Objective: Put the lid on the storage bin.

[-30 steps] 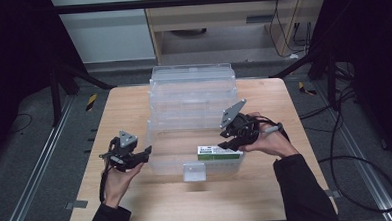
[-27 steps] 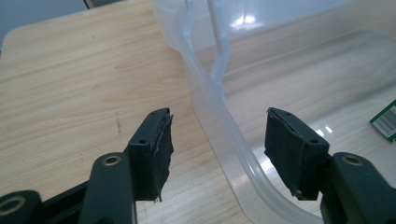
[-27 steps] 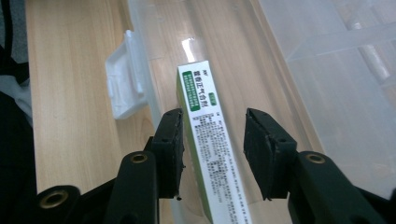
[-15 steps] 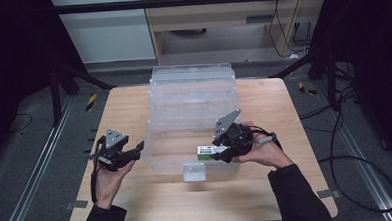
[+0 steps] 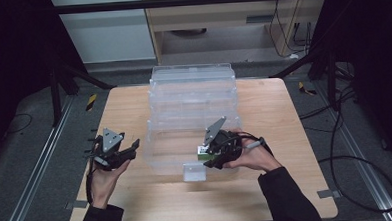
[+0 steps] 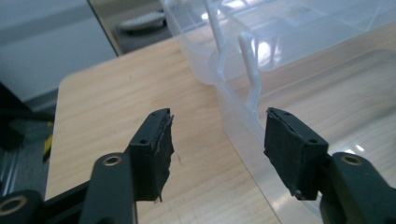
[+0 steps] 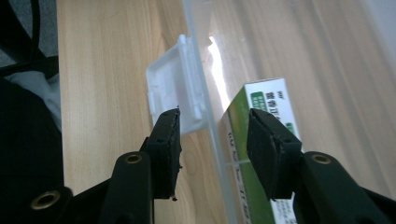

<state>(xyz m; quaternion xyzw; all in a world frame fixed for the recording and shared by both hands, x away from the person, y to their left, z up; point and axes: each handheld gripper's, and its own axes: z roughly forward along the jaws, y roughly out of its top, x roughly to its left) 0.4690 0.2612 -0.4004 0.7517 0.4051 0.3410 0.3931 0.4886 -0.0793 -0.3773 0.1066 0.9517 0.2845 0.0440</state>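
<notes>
Both sets of black rubbery fingers are parted: the right gripper (image 5: 217, 157) straddles the front wall of the clear plastic bin (image 5: 193, 98), one pad (image 7: 166, 144) outside by the white latch (image 5: 194, 172), the other (image 7: 268, 144) inside against the green-and-white carton (image 7: 261, 140), and its jaws have just been closing a bit. The carton lies inside the bin, front right. The left gripper (image 5: 128, 147) gapes wide over the wooden table (image 5: 264, 112), holding nothing, one pad (image 6: 289, 149) at the bin's left rim.

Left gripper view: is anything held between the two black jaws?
No, the left gripper has its jaws apart with bare wooden table between them, and the clear plastic box lies just beyond.
</notes>
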